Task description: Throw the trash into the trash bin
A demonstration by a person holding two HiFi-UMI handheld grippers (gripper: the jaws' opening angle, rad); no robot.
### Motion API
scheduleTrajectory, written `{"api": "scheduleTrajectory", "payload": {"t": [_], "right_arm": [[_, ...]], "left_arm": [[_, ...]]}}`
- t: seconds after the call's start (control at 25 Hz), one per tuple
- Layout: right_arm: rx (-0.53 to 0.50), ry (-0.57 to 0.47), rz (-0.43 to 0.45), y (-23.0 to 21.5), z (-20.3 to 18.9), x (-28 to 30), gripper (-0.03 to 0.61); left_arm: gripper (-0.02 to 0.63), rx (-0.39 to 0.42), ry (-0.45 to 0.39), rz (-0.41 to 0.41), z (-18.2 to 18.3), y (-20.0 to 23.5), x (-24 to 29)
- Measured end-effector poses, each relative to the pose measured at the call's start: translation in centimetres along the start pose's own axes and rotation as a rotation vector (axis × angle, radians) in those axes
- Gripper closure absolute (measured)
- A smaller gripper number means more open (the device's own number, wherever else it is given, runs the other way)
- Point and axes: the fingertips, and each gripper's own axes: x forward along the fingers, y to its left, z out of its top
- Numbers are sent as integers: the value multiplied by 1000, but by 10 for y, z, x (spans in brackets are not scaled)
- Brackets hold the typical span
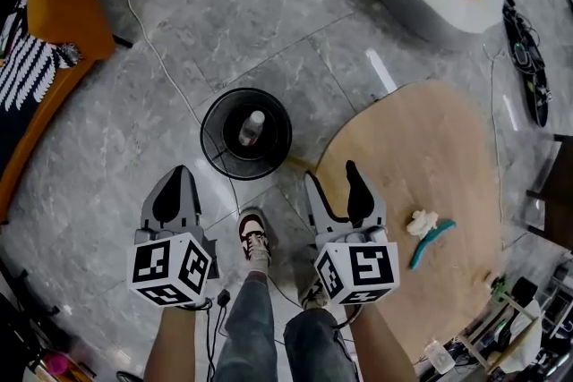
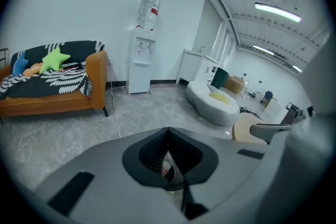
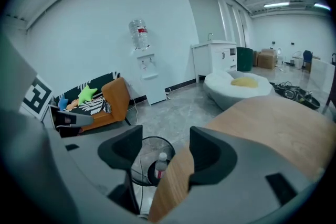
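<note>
Grey marble floor (image 1: 134, 130), person standing. Left gripper (image 1: 179, 173): jaws pressed together, empty. Right gripper (image 1: 329, 172): jaws spread, nothing between. Wooden tabletop (image 1: 421, 148), about mid-surface: 1 crumpled white tissue (image 1: 422, 221), 1 teal strip (image 1: 432, 242) just beside it. Tissue judged light, soft, crushable; pinch across bulk. Farther: 1 wire trash bin (image 1: 208, 143) on floor, 1 bottle (image 1: 252, 128) inside.

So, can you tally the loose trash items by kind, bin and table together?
Clear plastic bottle, in the black wire trash bin: 1
White crumpled paper wad, on the light wooden table: 1
Teal curved strip, on the same table: 1
Total: 3
</note>
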Motion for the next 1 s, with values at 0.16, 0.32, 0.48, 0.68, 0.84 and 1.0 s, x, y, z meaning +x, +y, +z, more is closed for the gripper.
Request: {"api": "scheduleTrajectory", "payload": {"t": [0.16,0.32,0.48,0.68,0.84,1.0], "right_arm": [[15,-4,-50,-29,-4,-24,298],[31,-11,-110,-61,-7,-52,301],[66,-28,-180,-94,-10,-88,302],[129,-42,-300,-147,-27,-141,305],[170,-47,-378,-185,-42,-180,310],[217,-43,-439,-212,-61,-211,316]], "left_arm": [[620,25,13,-58,-4,-38,4],[620,72,28,-132,-8,-84,6],[620,121,44,-197,-15,-129,5],[620,183,64,-294,-25,-196,2],[620,226,76,-357,-37,-245,-4],[620,255,96,-395,-53,-278,-8]]}}
